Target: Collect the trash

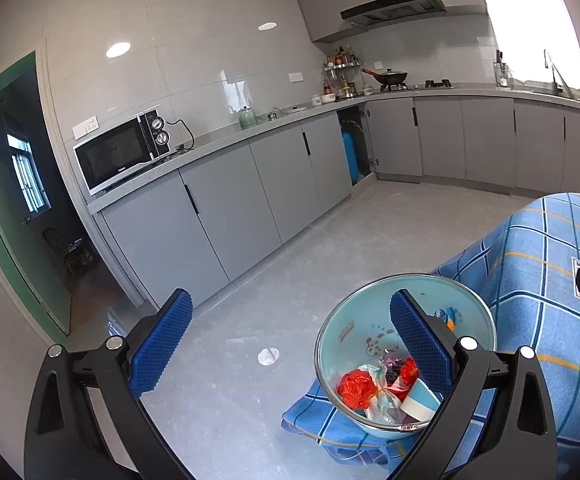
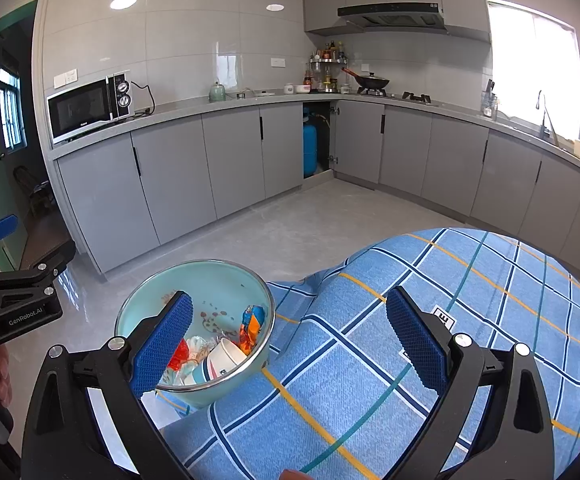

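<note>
Gaping, both hand-held grippers (left (image 1: pixel 290 334), right (image 2: pixel 289 334)) — round enamel bowl (image 2: pixel 226 276) holds crinkly wrappers (image 1: pixel 356 388).

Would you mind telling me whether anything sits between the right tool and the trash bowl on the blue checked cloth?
Nothing visible does. The right tool is open with the bowl just past its left finger; only bare cloth lies between the fingers.
</note>
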Action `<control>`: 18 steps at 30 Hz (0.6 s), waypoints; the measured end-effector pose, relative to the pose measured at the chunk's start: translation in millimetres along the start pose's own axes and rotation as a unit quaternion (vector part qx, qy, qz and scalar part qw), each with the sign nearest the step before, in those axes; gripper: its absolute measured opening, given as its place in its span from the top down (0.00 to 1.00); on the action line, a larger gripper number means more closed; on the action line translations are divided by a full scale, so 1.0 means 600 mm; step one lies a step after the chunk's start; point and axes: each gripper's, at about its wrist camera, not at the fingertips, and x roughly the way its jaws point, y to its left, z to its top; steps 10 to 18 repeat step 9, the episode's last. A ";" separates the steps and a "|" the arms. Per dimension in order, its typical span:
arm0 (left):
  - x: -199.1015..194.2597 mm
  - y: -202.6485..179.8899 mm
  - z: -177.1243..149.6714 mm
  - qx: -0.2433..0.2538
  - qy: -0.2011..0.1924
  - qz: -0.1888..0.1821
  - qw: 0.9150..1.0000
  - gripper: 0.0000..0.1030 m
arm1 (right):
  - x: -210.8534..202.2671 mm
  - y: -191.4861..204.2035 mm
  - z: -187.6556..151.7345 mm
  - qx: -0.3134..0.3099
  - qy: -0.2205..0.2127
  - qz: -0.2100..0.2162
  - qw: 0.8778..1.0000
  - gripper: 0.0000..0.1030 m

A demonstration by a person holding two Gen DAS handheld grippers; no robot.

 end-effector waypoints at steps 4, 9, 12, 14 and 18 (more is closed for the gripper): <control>-0.007 -0.007 0.003 0.005 -0.007 -0.007 1.000 0.05 | -0.002 -0.004 -0.002 0.004 0.000 -0.001 1.000 0.07; -0.008 -0.008 0.006 0.007 -0.007 -0.012 1.000 0.05 | -0.004 -0.007 -0.003 0.005 -0.001 -0.002 1.000 0.07; -0.008 -0.008 0.006 0.007 -0.007 -0.012 1.000 0.05 | -0.004 -0.007 -0.003 0.005 -0.001 -0.002 1.000 0.07; -0.008 -0.008 0.006 0.007 -0.007 -0.012 1.000 0.05 | -0.004 -0.007 -0.003 0.005 -0.001 -0.002 1.000 0.07; -0.008 -0.008 0.006 0.007 -0.007 -0.012 1.000 0.05 | -0.004 -0.007 -0.003 0.005 -0.001 -0.002 1.000 0.07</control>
